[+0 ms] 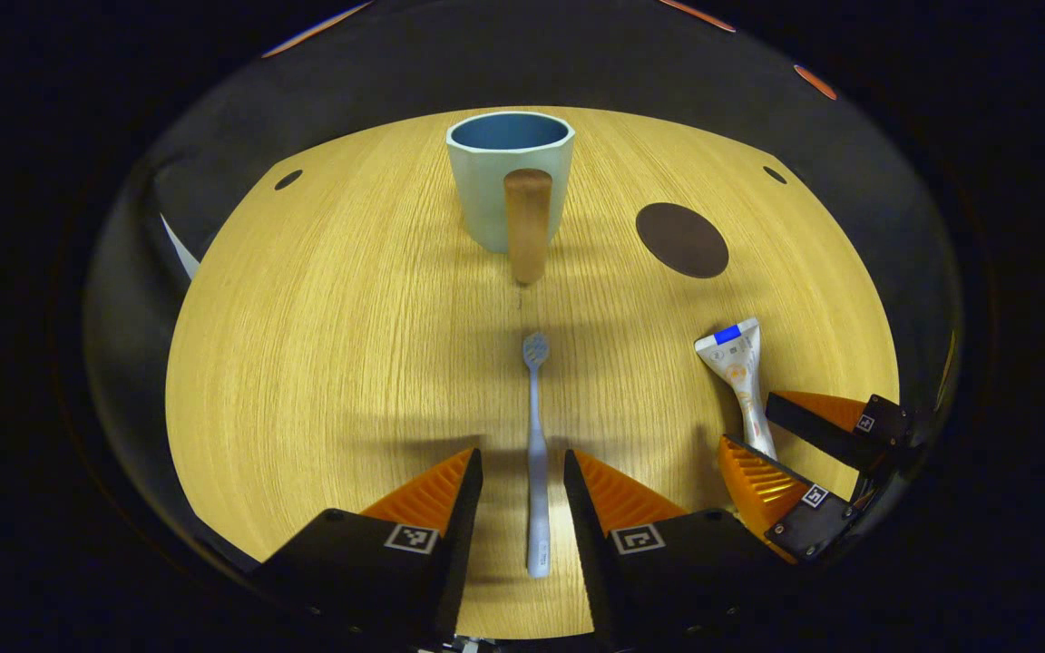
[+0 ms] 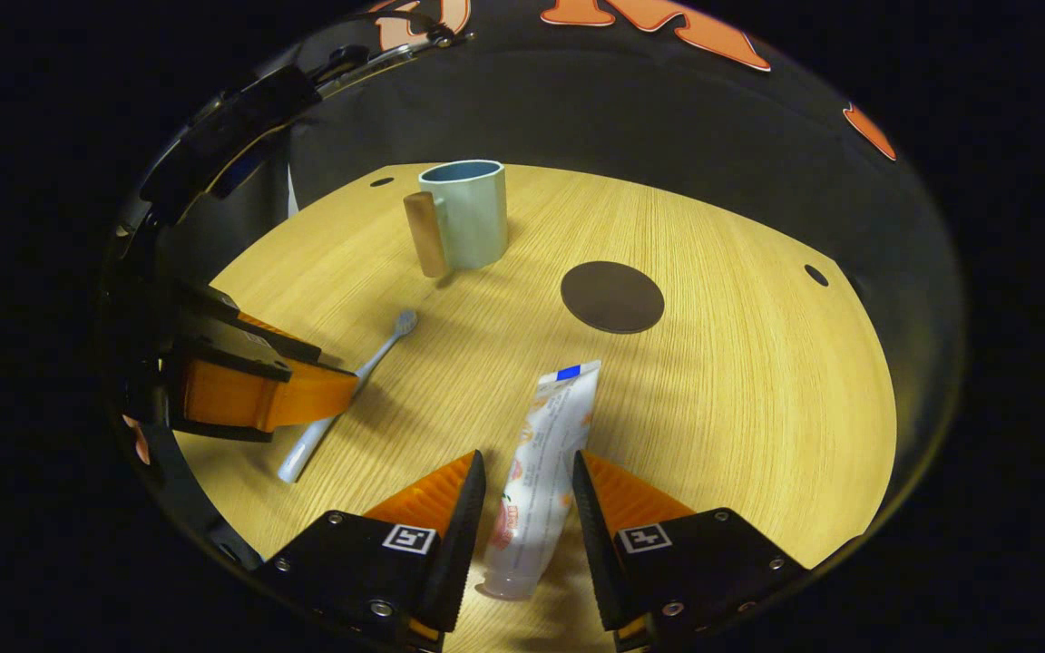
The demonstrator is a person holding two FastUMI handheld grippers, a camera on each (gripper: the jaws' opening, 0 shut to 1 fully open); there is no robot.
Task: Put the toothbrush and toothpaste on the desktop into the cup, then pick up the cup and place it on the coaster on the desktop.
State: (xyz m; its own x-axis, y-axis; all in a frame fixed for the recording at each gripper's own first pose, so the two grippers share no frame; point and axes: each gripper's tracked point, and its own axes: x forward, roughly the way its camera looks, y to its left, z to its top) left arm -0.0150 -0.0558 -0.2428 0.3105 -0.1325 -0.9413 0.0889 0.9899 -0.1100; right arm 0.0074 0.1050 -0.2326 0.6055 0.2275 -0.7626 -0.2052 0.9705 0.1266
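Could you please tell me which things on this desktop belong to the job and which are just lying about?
Belong to the job:
- toothbrush, between the open left gripper fingers
- toothpaste, between the open right gripper fingers
- cup, upright
- coaster, bare

Just lying about:
- nothing loose; just the wooden desktop with its small holes

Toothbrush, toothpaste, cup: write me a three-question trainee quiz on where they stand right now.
1. True or false: the toothbrush already stands in the cup.
2. What lies between the right hand-held gripper fingers? A) coaster B) toothpaste C) cup
3. Fill in: the dark round coaster has ____ on it.

Key:
1. False; it lies flat on the desktop between the left hand-held gripper fingers.
2. B, the toothpaste; the fingers straddle it with gaps.
3. Nothing.
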